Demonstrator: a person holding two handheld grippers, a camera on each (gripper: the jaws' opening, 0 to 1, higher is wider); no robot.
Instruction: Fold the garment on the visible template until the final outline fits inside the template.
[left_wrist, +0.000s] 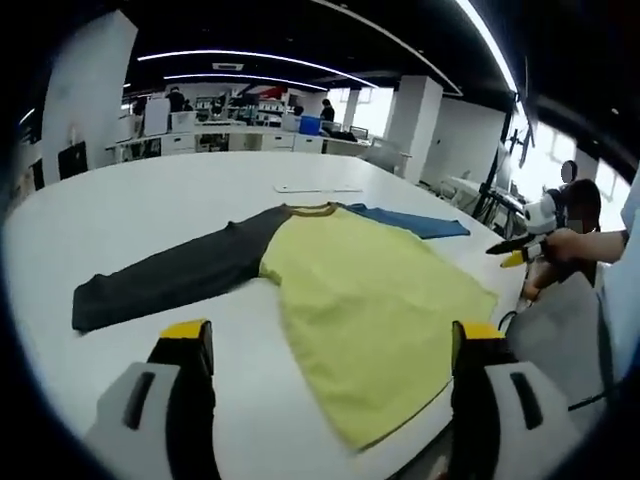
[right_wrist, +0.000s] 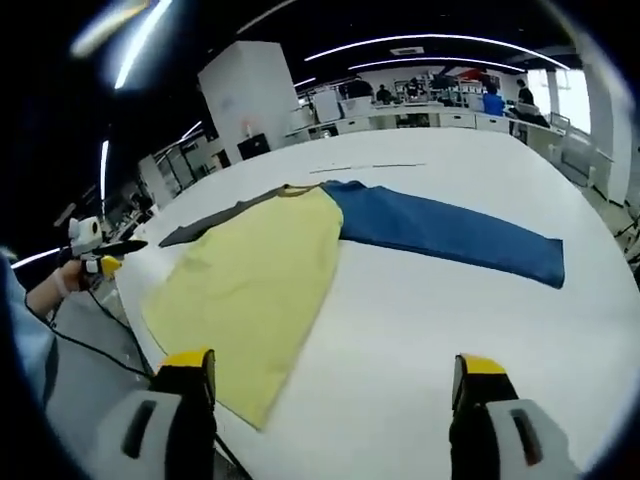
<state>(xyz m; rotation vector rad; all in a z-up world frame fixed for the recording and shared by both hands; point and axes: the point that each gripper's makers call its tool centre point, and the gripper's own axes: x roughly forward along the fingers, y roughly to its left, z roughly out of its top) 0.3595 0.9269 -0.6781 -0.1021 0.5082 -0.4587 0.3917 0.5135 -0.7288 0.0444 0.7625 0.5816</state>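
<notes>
Open-plan office; a large white table (left_wrist: 150, 205) carries a yellow-bodied raglan shirt (left_wrist: 370, 300) with one grey and one blue sleeve, spread flat by the near edge. Both jaws stand wide, empty. Light, limp, probably slippery cloth: I would pinch cuffs or hem corners.

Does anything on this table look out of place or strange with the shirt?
The shirt has mismatched sleeves: one dark grey sleeve, one blue sleeve. Its hem hangs slightly over the white table edge. No template outline is clearly visible. Nothing looks spilled or damaged.
</notes>
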